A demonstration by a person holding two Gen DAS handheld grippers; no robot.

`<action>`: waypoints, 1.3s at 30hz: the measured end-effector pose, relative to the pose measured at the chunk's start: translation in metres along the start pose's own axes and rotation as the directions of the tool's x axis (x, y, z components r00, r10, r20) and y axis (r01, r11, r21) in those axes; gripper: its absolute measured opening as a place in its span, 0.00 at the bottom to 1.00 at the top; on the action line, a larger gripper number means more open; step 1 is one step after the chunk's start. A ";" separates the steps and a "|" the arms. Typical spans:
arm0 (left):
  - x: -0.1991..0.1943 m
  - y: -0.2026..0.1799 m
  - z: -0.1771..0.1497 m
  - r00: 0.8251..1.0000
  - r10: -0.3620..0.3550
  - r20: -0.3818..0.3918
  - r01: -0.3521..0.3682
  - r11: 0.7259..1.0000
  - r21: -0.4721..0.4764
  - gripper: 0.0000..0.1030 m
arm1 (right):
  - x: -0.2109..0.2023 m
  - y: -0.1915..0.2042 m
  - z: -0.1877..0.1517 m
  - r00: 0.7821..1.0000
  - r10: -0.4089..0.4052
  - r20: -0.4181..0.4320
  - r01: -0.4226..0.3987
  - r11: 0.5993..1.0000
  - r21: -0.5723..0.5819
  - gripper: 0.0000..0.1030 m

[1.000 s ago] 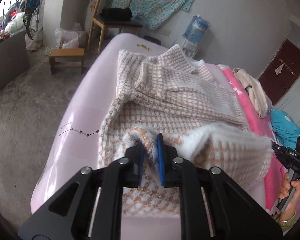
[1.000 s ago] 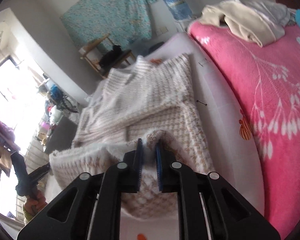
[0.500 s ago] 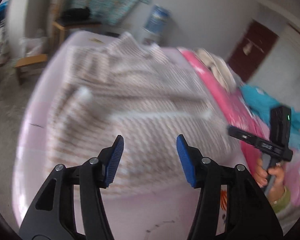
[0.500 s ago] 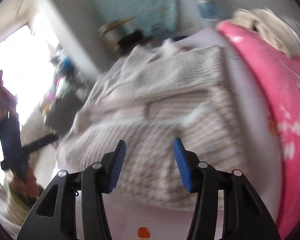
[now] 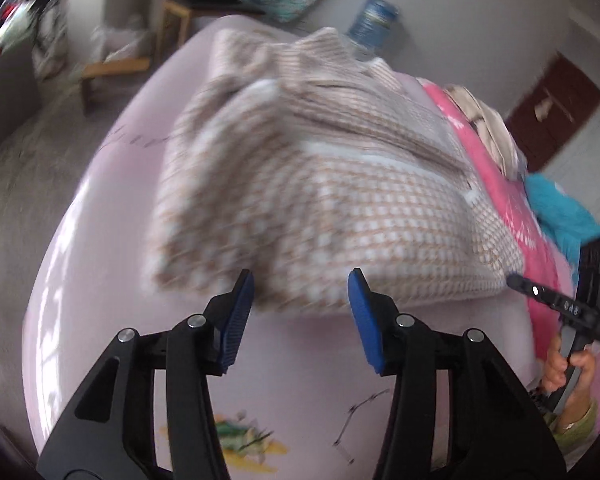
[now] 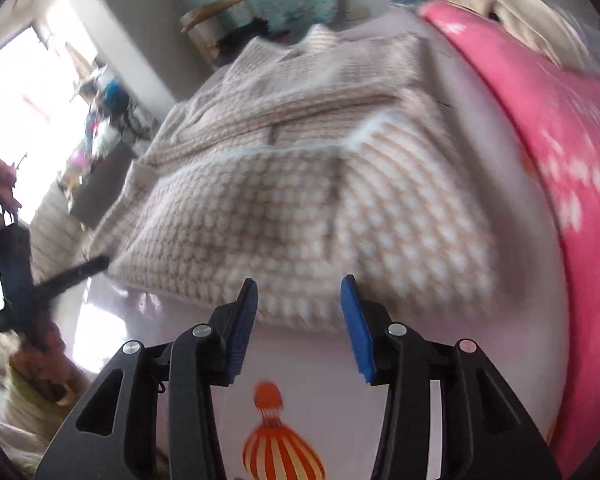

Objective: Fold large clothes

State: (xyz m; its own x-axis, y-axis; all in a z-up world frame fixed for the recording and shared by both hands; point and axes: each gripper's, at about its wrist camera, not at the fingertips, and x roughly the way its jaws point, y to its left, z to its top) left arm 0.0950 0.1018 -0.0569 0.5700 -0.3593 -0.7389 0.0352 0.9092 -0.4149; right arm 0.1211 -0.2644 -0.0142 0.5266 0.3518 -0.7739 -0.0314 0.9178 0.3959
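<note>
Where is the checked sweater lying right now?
The checked sweater lies folded on the pale sheet, left of the pink blanket, just ahead of both open tongs.

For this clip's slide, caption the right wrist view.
Open right gripper hovers before the folded checked sweater lying on the pale pink bed sheet.

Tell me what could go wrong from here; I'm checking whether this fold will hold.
1. Both the left gripper and right gripper are open, holding nothing, so the checked sweater's folded-up bottom half may slump open.
2. The sweater's right edge lies close to the pink blanket; a further fold could drag over it.
</note>
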 end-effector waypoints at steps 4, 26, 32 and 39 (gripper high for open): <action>-0.011 0.052 -0.009 0.999 -0.022 0.034 0.029 0.979 -0.200 0.50 | -0.010 -0.048 -0.020 0.999 -0.037 -0.002 0.037 0.986 0.163 0.52; -0.062 -0.021 0.032 0.936 0.147 0.321 -0.149 0.989 -0.018 0.12 | -0.068 -0.006 0.013 0.927 -0.074 0.367 0.016 0.988 0.156 0.11; -0.110 -0.027 0.013 0.941 0.086 0.326 -0.100 0.995 0.025 0.12 | -0.118 -0.006 -0.013 0.932 0.000 0.363 -0.049 0.991 0.124 0.11; -0.090 0.068 -0.031 0.988 0.121 0.092 -0.091 0.955 -0.283 0.18 | -0.085 -0.048 -0.051 0.999 0.014 0.050 -0.025 0.974 0.225 0.32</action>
State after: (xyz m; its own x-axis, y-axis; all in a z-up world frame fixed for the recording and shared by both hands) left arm 0.0208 0.1890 -0.0352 0.6434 -0.2256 -0.7316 -0.2505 0.8410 -0.4795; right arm 0.0347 -0.3288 0.0073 0.5677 0.3547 -0.7429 0.1475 0.8440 0.5157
